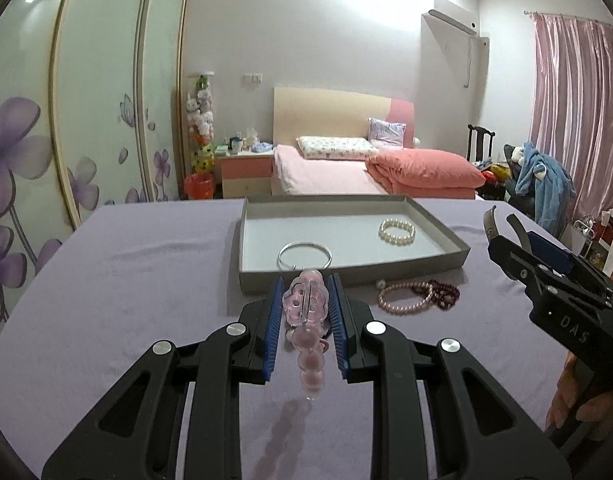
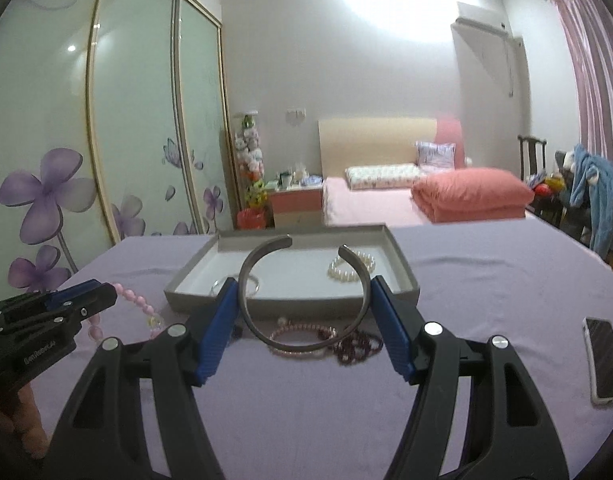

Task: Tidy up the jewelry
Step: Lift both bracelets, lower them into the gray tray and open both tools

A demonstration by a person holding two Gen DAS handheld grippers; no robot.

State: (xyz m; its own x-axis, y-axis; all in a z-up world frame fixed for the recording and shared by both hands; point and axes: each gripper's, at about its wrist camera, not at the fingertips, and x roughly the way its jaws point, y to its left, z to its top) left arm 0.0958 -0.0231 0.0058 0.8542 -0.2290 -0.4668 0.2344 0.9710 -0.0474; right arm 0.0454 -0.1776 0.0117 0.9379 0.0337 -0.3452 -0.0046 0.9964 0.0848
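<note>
My left gripper [image 1: 305,290] is shut on a pink glass-bead bracelet [image 1: 306,308], lifted above the purple cloth just in front of the grey tray [image 1: 460,248]. My right gripper [image 2: 304,288] is shut on a grey open metal cuff bangle [image 2: 302,344], raised in front of the same tray [image 2: 410,284]. A thin silver bangle [image 1: 304,256] and a white pearl bracelet [image 1: 396,232] lie in the tray. A pink pearl bracelet [image 1: 404,298] and a dark red bead bracelet [image 1: 446,294] lie on the cloth before the tray.
A phone [image 2: 604,360] lies on the cloth at the right. The purple-covered table [image 1: 126,280] stretches left of the tray. Behind it stand a bed [image 1: 346,168], a wardrobe with flower doors [image 1: 86,120] and a chair with clothes [image 1: 542,176].
</note>
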